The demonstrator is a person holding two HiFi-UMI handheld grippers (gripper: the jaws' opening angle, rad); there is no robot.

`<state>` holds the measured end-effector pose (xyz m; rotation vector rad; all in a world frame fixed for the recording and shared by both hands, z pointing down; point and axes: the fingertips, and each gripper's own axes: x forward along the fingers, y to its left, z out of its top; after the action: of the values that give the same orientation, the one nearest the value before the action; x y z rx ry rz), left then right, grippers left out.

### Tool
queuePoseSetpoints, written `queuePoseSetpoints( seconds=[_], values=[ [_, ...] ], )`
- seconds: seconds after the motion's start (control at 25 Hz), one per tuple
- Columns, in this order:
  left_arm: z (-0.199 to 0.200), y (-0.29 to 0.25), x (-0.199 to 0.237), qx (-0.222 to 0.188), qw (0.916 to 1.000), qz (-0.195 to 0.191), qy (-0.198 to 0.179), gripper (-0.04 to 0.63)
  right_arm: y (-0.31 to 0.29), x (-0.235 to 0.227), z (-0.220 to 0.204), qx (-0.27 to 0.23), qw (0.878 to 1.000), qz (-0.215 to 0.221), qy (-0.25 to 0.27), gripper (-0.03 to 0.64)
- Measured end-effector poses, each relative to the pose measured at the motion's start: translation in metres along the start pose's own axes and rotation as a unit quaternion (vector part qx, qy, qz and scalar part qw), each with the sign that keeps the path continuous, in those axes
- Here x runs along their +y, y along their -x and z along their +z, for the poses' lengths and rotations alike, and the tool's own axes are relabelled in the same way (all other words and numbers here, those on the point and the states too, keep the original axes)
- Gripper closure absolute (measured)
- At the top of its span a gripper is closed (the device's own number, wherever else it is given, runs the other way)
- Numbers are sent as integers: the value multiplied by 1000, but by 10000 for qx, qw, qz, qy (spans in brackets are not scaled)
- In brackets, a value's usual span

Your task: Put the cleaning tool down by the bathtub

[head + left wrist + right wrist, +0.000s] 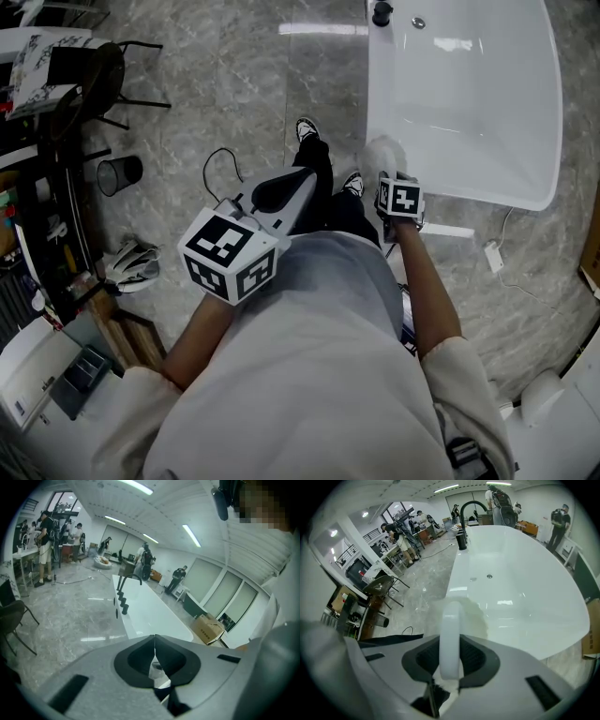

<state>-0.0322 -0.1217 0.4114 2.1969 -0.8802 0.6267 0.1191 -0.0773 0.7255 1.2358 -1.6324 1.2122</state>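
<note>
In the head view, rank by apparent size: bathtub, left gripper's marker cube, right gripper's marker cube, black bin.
1. bathtub
2. left gripper's marker cube, nearer the camera
3. right gripper's marker cube and black bin look alike: unranked

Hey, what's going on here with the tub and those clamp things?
A person stands beside a white bathtub with a hand-held gripper in each hand. The right gripper is clamped on the white handle of a fluffy-headed cleaning tool, held close to the tub's edge and not yet let go. The left gripper is closed and empty.
</note>
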Motion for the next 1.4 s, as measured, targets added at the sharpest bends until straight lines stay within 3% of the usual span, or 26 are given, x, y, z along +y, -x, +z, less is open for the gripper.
queuePoseSetpoints(
  seconds=[0.32,1.4],
  values=[
    [2,-1,-1,-34,10000,-38,20,588,3,-1,-2,66,9999,67,39,511],
    [5,-9,-19,-127,9997,-228,4,588,30,0,2,-80,9996,252,90,511]
  ],
)
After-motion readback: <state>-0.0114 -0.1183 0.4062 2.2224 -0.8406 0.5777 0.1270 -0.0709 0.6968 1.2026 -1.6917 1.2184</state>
